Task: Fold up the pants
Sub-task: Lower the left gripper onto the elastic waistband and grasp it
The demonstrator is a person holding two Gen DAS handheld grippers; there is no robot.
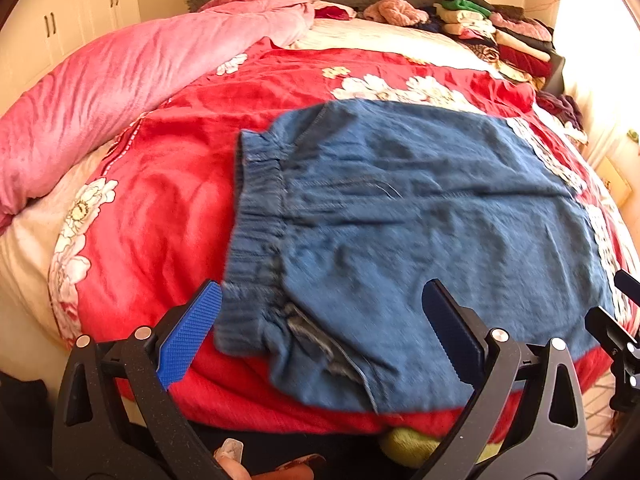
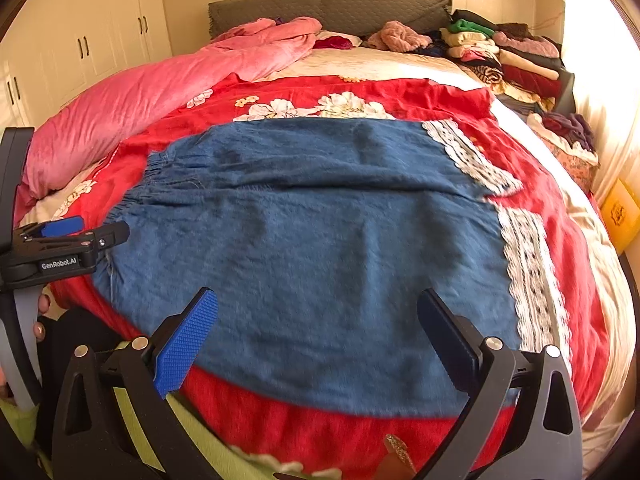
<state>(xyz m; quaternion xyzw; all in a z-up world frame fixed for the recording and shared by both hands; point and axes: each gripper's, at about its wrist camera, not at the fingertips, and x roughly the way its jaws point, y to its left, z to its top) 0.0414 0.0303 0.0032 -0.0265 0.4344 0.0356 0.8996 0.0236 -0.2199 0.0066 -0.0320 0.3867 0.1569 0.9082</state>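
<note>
Ahead of both my grippers a red floral blanket [image 2: 400,96] covers the bed. On it, just beyond my fingertips, lie the blue denim lace-hemmed pants [image 2: 320,232], spread flat. My left gripper [image 1: 324,328] and right gripper [image 2: 320,332] both gape wide, holding nothing.

Pants [image 2: 312,248] lie on the bedspread [image 2: 440,96], clothes pile [image 2: 516,60] seemingly behind.

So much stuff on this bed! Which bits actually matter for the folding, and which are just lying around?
For the job:
- denim pants
- left gripper, open
- right gripper, open

Just lying about:
- pink quilt
- red floral blanket
- stacked clothes
- wardrobe
</note>
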